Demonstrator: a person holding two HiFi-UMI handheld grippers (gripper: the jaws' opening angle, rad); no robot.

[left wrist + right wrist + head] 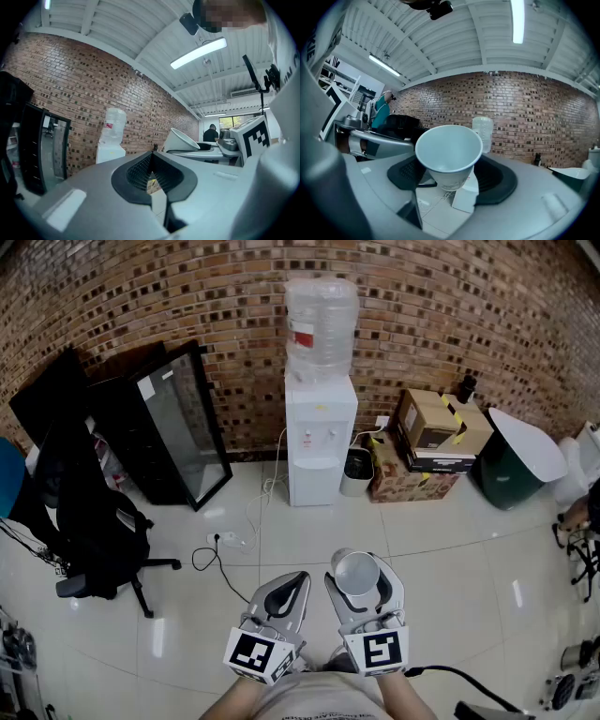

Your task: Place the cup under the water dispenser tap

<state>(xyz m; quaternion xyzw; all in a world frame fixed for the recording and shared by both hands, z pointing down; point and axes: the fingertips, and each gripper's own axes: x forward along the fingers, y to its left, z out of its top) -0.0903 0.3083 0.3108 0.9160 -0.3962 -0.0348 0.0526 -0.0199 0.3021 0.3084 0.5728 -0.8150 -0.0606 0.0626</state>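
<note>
Two grippers held level, side by side, low in head view, both pointing at the water dispenser (321, 442). Left gripper (298, 579): jaws together, empty. Right gripper (362, 589): clamped on the white cup (356, 573), mouth up. Dispenser stands well ahead against the brick wall (469, 306), bottle (322, 320) on top. Cable (220, 554) loops on the white tiled floor (450, 549), left of centre. Black chair (89, 521) and glass-door cabinet (178, 427) left; cardboard boxes (427, 423) and green bin (514, 460) right.
</note>
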